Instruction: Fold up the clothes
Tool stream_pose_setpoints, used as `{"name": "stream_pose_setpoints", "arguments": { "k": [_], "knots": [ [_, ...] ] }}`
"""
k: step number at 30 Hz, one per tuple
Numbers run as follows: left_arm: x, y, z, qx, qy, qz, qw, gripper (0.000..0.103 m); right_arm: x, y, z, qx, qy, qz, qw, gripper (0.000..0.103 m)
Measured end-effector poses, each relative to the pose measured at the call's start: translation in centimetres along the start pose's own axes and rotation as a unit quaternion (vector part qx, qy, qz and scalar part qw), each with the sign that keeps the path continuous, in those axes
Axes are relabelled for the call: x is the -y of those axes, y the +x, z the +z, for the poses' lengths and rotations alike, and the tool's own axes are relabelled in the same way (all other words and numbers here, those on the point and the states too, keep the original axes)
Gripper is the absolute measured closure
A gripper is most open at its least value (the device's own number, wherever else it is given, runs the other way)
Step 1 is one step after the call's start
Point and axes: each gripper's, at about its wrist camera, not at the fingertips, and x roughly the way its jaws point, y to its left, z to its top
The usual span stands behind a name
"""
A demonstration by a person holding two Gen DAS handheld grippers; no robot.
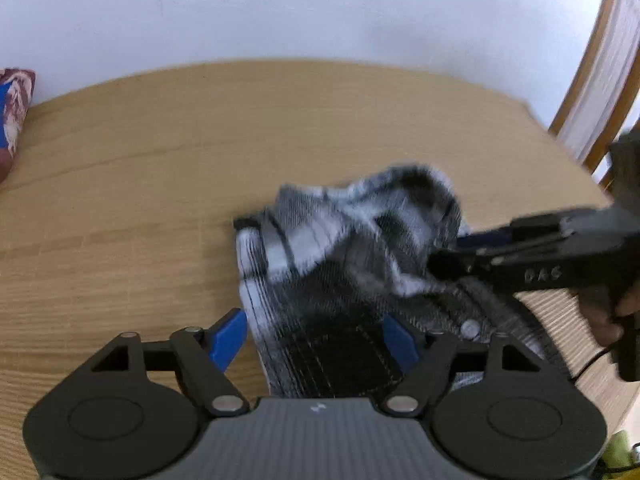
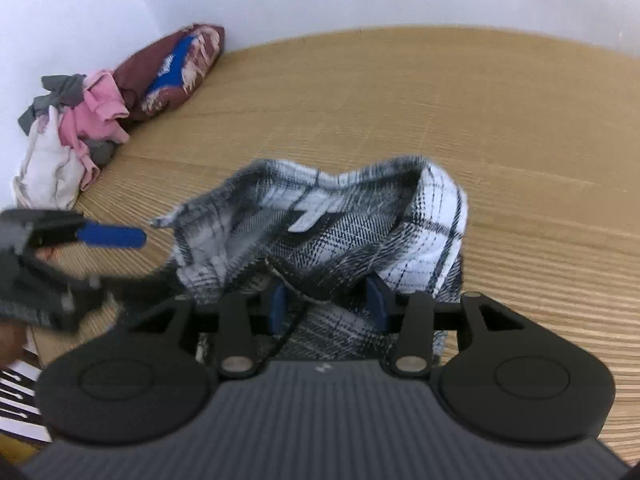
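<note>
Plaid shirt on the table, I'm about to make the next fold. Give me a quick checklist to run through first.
1. Right gripper has hold of the plaid shirt: ok, cloth is bunched between its pads.
2. Left gripper has hold: not ok, its jaws stand wide and one blue finger is clear of the cloth.
3. Shirt lies flat: not ok, it is crumpled and partly raised.
4. Room on the table beyond the shirt: ok, bare wood.
5. Clothes pile out of the way: ok, it is by the wall, apart from the shirt.
6. Sleeves located: cannot tell.
</note>
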Motion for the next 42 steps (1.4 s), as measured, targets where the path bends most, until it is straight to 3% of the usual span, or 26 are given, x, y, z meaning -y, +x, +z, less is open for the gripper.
{"name": "stream_pose_setpoints", "arguments": {
  "k": [4, 8, 11, 14, 18, 22, 25, 35, 38, 42],
  "knots": [
    [-0.2, 1.8, 0.3, -0.007, -0.052, 0.003, 0.9986, 0.024, -0.6, -2.8, -0.2, 0.018, -0.003, -0.013, 1.000, 0.057],
    [0.0, 1.7, -0.1, -0.002, -0.045, 0.015, 0.9989, 0.021, -1.3, -6.2, -0.7, 0.011, 0.001, -0.003, 1.000, 0.057],
    [-0.5, 1.3, 0.2, -0.010, -0.054, 0.018, 0.9983, 0.020, -2.3, -5.7, -1.5, -0.047, -0.026, 0.004, 0.999, 0.050],
    [-1.0, 0.4, 0.5, -0.023, -0.060, 0.021, 0.9977, 0.020, -2.4, -2.5, -2.4, -0.117, -0.023, -0.012, 0.993, 0.046],
    [-0.7, -1.6, 0.4, -0.024, -0.029, 0.046, 0.9982, 0.020, -2.0, -4.2, -1.4, -0.101, 0.036, -0.031, 0.994, 0.046],
    [-0.3, -3.4, -0.7, -0.028, -0.020, 0.040, 0.9986, 0.020, -3.3, -8.6, -2.7, -0.081, 0.013, -0.065, 0.995, 0.045],
    [0.7, -5.0, -2.0, -0.030, -0.010, 0.061, 0.9976, 0.020, -4.4, -11.7, -5.2, -0.070, -0.002, -0.079, 0.994, 0.045],
    [3.7, -10.0, -7.5, -0.031, -0.041, 0.086, 0.9949, 0.020, -5.6, -16.5, -11.8, -0.122, -0.072, -0.127, 0.982, 0.045],
    [5.1, -11.2, -9.4, -0.037, -0.050, 0.090, 0.9940, 0.020, -5.2, -17.5, -14.0, -0.100, -0.111, -0.196, 0.969, 0.045],
    [6.6, -12.2, -11.8, -0.044, -0.038, 0.106, 0.9926, 0.020, -4.5, -18.8, -16.5, -0.060, -0.233, -0.304, 0.922, 0.045]
  ]
}}
